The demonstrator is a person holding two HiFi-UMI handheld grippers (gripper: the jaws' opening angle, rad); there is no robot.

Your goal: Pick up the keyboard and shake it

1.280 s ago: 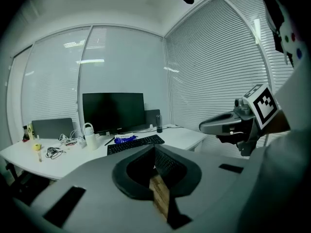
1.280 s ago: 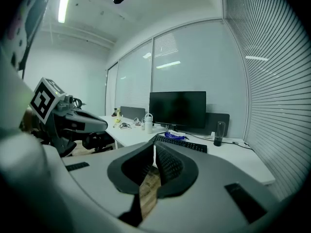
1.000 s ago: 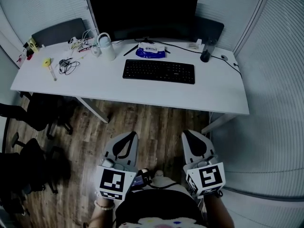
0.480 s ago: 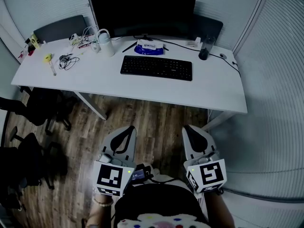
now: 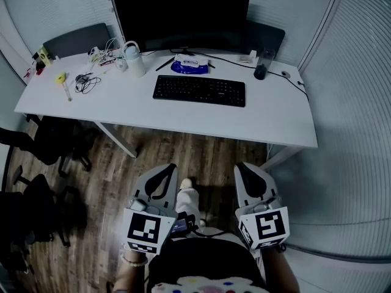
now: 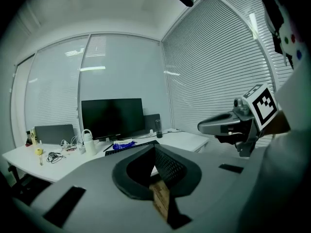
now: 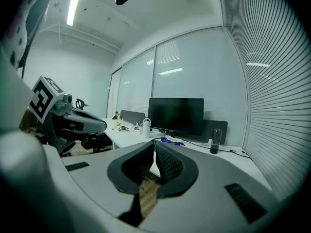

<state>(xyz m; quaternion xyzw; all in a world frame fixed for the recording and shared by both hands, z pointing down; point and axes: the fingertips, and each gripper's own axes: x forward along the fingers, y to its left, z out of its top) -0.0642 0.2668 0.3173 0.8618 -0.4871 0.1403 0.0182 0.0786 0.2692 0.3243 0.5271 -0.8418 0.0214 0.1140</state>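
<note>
Black keyboard point(image 5: 199, 91) on white counter point(image 5: 153, 112), brown plank floor point(image 5: 183, 154).
Monitor point(image 5: 180, 17) black; packet point(image 5: 189, 68) behind keyboard blue with a white label; bottle point(image 5: 135, 63) white; small item point(image 5: 59, 78) far left looks yellow, hard to tell; left gripper point(image 5: 170, 166) and right gripper point(image 5: 241, 165) pale grey with black inner faces and black-and-white square-marker cubes.

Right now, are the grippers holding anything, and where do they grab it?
Nothing is held. The left gripper and the right gripper both have their jaws shut with nothing between them. The keyboard lies on the desk, far from both.
</note>
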